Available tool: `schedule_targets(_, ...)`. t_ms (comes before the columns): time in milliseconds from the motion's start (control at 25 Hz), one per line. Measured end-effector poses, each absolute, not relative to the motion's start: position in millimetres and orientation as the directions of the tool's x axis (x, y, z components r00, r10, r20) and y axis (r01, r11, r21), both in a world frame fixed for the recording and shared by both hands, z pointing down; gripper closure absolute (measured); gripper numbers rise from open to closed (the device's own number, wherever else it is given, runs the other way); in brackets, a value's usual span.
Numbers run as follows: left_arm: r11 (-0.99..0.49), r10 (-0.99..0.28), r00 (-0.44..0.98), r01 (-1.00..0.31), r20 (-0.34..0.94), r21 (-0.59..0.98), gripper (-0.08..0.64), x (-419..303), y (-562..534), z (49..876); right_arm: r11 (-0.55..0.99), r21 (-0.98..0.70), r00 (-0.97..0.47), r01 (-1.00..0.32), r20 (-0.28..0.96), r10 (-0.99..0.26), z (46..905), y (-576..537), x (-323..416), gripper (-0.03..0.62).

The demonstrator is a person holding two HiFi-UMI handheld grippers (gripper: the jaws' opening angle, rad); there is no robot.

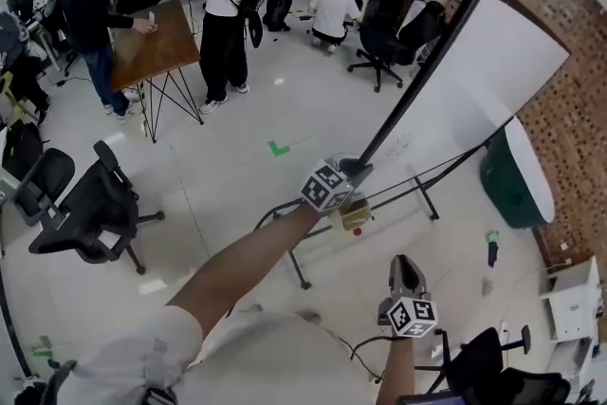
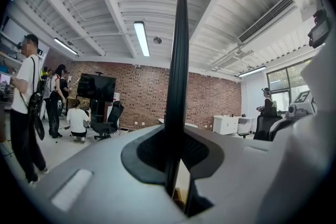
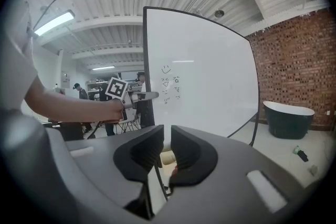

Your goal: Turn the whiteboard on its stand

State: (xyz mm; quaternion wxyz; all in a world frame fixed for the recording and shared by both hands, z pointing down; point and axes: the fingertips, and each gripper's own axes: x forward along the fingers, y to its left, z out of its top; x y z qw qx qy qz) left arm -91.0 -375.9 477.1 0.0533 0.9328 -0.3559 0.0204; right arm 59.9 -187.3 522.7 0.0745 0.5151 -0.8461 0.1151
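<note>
Head view: left gripper is at the board's near edge. The board sits angled on its stand, so I'd guess the turn's partway.
Left gripper view: jaws clamped on that black edge.
Right gripper view: right gripper nearly closed, empty, short of the board.

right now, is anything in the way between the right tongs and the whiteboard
Nothing visible. The right tongs hang short of it, gripping nothing, with the whiteboard face in plain sight past them; only thin bars of the stand cross low down. The left tongs are clamped on the board's black edge.
</note>
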Motion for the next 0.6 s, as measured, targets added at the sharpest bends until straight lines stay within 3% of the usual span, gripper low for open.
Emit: schedule_targets(600, -0.753, -0.651, 0.756, -0.655, 0.07, 0.07, 0.495, -127.5, -352.8, 482.8, 0.423, -0.159, -0.449, -0.892, 0.202, -0.87, 537.7, -171.8, 7.2, 0.543)
